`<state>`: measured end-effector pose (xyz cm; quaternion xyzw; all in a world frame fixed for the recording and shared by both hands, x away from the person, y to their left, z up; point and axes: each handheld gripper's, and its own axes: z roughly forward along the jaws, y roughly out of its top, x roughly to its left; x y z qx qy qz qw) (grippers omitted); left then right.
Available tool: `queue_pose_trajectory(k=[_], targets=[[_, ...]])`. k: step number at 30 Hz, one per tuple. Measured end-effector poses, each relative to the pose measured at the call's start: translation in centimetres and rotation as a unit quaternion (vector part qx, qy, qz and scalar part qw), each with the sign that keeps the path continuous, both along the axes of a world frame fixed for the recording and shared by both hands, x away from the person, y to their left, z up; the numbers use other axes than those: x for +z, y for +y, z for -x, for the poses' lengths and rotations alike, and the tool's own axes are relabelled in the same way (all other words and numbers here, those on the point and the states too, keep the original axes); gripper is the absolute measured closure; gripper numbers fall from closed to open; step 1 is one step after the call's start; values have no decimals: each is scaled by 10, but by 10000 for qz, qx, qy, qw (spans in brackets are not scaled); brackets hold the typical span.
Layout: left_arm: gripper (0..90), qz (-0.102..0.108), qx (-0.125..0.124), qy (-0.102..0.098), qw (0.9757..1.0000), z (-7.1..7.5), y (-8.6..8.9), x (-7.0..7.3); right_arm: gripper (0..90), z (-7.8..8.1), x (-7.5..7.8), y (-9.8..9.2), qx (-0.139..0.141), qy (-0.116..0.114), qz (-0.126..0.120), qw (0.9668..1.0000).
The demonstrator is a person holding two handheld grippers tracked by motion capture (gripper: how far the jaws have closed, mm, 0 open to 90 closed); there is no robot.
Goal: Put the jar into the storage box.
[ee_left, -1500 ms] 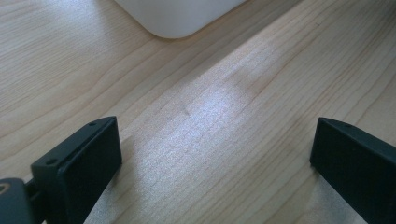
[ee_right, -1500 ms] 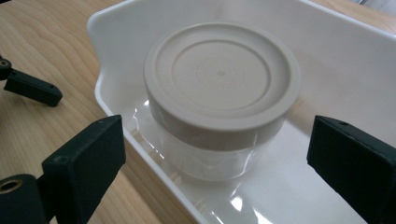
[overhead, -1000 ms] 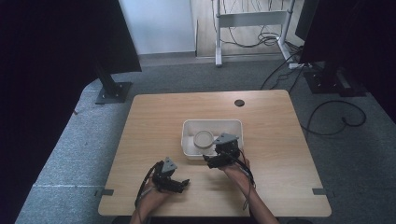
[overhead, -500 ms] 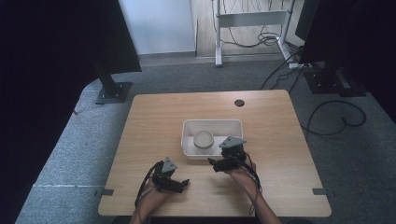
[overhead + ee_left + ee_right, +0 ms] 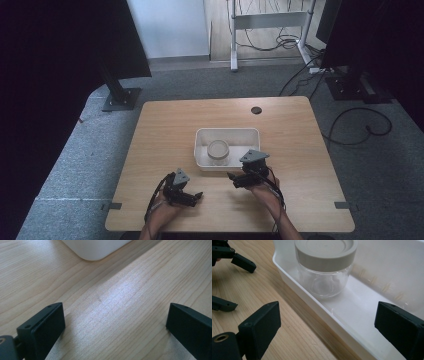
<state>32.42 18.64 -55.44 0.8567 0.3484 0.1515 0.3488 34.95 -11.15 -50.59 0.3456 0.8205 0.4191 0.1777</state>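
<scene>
A lidded glass jar [image 5: 325,267] is seen standing in the white tray [image 5: 252,136] at the table's [image 5: 165,125] middle. The right gripper [image 5: 239,179] is held wide open at the tray's near rim; the left gripper [image 5: 196,197] is held open near the table's front edge

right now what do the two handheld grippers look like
Both are black two-jaw tools. The left gripper and the right gripper each carry a grey three-cornered plate on top and trail a thin black cable back along the forearm. Close up, the jaws are flat, blocky black pads with small screw holes near their tips. No sleeves are visible on the forearms.
</scene>
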Motion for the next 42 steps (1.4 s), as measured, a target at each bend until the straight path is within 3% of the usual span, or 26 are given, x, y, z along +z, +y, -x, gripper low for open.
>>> queue_pose_trajectory(k=[42], targets=[[20,0,0,-2,10000,0,0,0,63,25,-4,-38,-180,-54,-30,9998]])
